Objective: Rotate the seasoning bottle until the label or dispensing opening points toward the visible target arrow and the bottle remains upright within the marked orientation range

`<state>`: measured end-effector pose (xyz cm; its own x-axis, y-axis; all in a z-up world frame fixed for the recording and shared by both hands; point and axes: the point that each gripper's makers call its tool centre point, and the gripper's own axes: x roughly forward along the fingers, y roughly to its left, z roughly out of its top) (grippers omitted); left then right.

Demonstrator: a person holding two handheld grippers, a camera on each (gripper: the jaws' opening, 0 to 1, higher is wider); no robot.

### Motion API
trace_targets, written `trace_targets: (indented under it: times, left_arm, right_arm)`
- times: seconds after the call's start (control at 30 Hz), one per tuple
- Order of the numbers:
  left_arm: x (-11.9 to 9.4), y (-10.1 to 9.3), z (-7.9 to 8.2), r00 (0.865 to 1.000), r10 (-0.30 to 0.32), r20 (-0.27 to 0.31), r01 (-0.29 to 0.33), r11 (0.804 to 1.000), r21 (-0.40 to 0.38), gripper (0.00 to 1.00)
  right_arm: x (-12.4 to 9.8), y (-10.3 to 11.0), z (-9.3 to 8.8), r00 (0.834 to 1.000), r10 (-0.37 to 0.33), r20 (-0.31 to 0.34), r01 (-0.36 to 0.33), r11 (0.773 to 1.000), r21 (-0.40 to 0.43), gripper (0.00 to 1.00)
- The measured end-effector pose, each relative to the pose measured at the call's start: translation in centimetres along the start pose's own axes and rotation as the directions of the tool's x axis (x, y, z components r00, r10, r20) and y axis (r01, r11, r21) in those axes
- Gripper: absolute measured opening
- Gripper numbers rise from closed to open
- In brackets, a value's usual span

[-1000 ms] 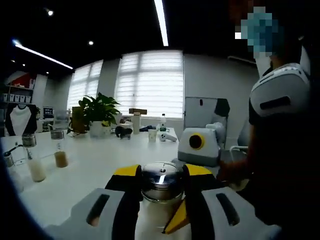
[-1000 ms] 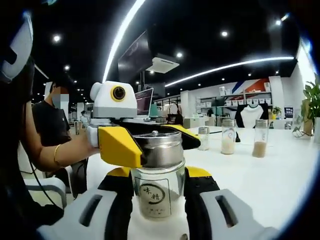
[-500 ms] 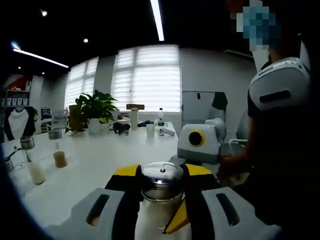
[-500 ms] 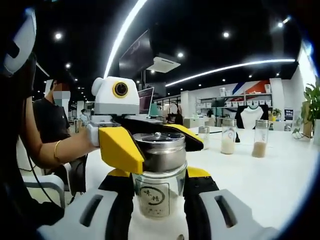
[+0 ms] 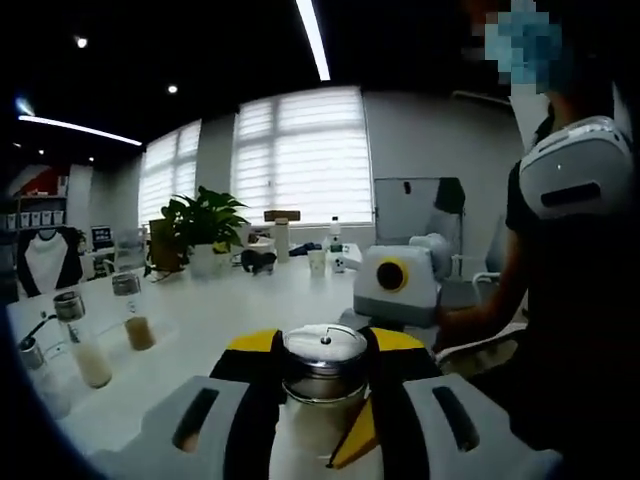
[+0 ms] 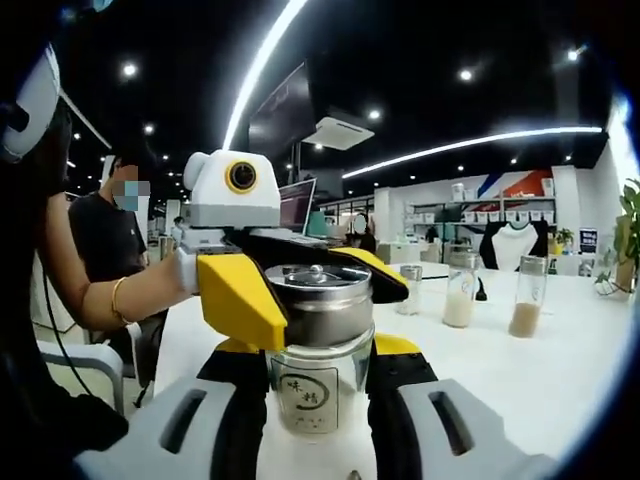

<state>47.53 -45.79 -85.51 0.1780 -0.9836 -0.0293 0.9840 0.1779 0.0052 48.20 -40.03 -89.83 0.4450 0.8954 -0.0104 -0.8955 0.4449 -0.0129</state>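
Note:
The seasoning bottle (image 6: 312, 385) is a glass jar with a steel lid (image 6: 320, 303) and stands upright. Its round label with dark characters faces the right gripper view. My right gripper (image 6: 318, 368) is shut on the glass body, one black and yellow finger on each side. My left gripper (image 6: 305, 292) comes in from the left of that view, and its yellow jaws clamp the lid. In the left gripper view the steel lid (image 5: 323, 360) sits between the pads of my left gripper (image 5: 322, 345). No arrow mark shows in either view.
The bottle stands over a white table (image 5: 230, 310). Other jars of beige and brown powder stand on it (image 5: 138, 322) (image 6: 461, 297). A potted plant (image 5: 203, 230) is at the far end. A person's arm (image 6: 120, 300) reaches in from the left.
Both views have shifted slightly, so the background jars sit a little further right. The two grippers keep the same hold on lid and body, and the label still faces the right gripper view.

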Motion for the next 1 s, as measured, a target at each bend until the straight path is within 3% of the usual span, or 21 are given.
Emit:
trace_targets:
  times: [0.17,0.23,0.43,0.67,0.93,1.0]
  left_arm:
    - [-0.1,0.6,0.3,0.999,0.025,0.019,-0.025,1.000,-0.007,0.35]
    - [-0.1,1.1,0.5,0.997,0.070,0.018,-0.070,0.997,-0.012,0.35]
    - [0.2,2.3,-0.5,0.981,0.192,-0.024,-0.193,0.981,-0.036,0.34]
    - [0.3,3.4,-1.0,0.954,0.297,-0.045,-0.299,0.953,-0.044,0.34]
    - [0.3,3.9,-1.3,0.909,0.411,-0.070,-0.414,0.910,-0.031,0.34]
    - [0.2,4.0,-1.4,0.894,0.438,-0.089,-0.440,0.898,0.006,0.34]
  right_arm:
    - [0.3,-0.3,0.4,0.999,-0.020,0.024,0.020,1.000,0.024,0.35]
    - [0.5,-0.7,0.5,0.998,-0.042,0.039,0.039,0.996,0.075,0.35]
    - [0.5,-2.3,-0.4,0.990,-0.138,-0.009,0.138,0.990,0.017,0.35]
    - [0.3,-3.6,-0.8,0.971,-0.239,-0.030,0.239,0.971,0.002,0.35]
    - [0.5,-4.6,-0.9,0.952,-0.303,-0.034,0.303,0.953,0.003,0.35]
    - [0.5,-4.8,-0.9,0.947,-0.319,-0.038,0.319,0.948,-0.002,0.35]
